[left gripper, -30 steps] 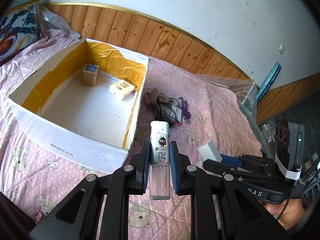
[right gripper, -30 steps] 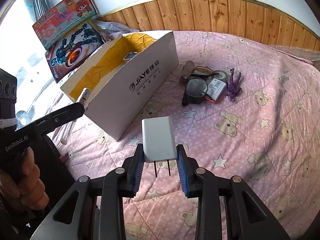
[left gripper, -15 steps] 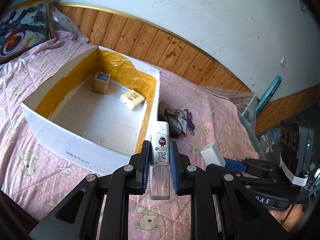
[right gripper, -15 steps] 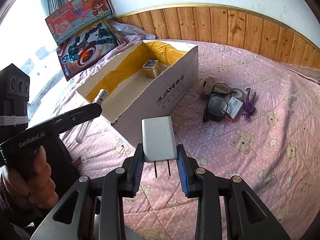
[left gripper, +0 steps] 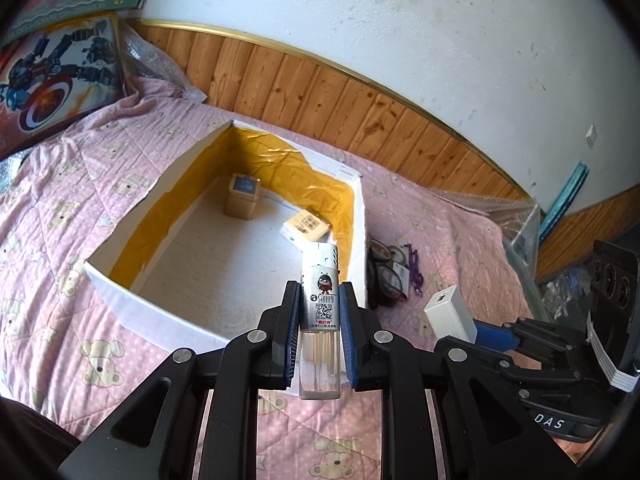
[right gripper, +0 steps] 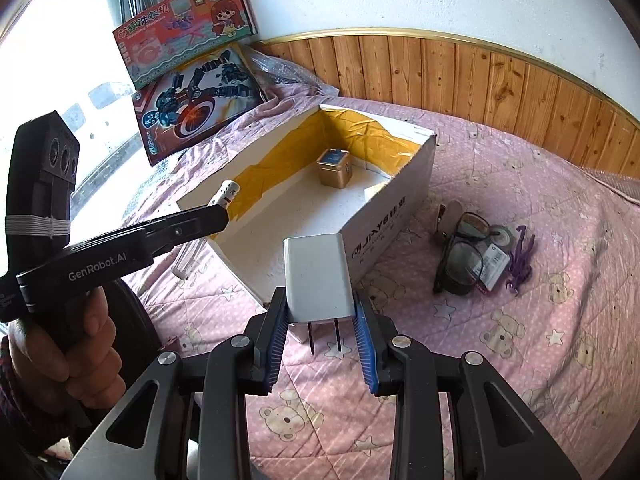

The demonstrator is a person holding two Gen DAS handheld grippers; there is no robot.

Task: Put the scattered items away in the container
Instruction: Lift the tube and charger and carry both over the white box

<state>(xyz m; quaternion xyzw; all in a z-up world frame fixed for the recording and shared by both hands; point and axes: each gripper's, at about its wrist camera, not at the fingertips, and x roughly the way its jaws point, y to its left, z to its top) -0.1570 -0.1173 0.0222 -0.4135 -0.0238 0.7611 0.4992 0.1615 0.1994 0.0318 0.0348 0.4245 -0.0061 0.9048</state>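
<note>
the lighter [left gripper: 322, 312], light, hard and slick, sat clamped at its middle in our left gripper [left gripper: 319, 334], just over the box [left gripper: 362, 240] near its front corner. our right gripper [right gripper: 320, 344] pinched the charger [right gripper: 318, 280] by its lower sides, prongs down. we judged both drop-safe. glasses [right gripper: 460, 256] and a purple clip [right gripper: 520, 258] lay beside the box, out of the way.
</note>
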